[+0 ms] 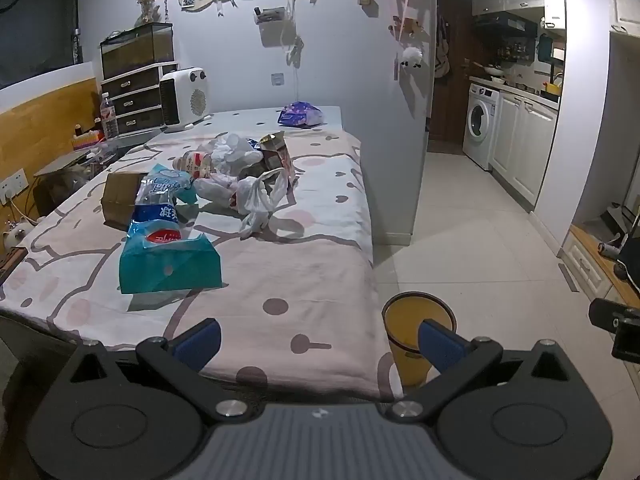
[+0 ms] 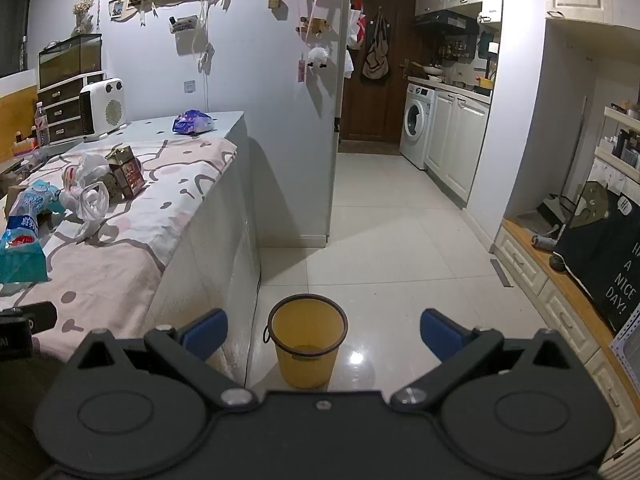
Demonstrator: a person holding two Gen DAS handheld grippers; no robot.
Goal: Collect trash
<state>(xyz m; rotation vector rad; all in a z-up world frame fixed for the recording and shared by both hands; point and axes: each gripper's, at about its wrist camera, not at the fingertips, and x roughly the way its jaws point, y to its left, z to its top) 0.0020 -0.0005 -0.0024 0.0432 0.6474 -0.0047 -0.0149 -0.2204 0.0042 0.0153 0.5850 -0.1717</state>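
Yellow bin (image 2: pixel 307 344), one; perhaps seven scraps (image 1: pixel 240 172)

left tool (image 1: pixel 320 342): black linkages, blue pads, silver screws | right tool (image 2: pixel 324 338): same

Trash, loose cluster on the pink patterned bed cover: a teal-and-blue plastic packet (image 1: pixel 168 248) lying nearest the foot, a flat brown cardboard box (image 1: pixel 120 196) just behind it, white plastic bags (image 1: pixel 256 196) crumpled beside a plastic bottle (image 1: pixel 192 162) on its side, and a small printed carton (image 1: pixel 276 152) standing upright at the back. Yellow bin (image 2: pixel 307 344), dark-rimmed, upright on the tiled floor just beside the bed's corner; nothing visible inside.
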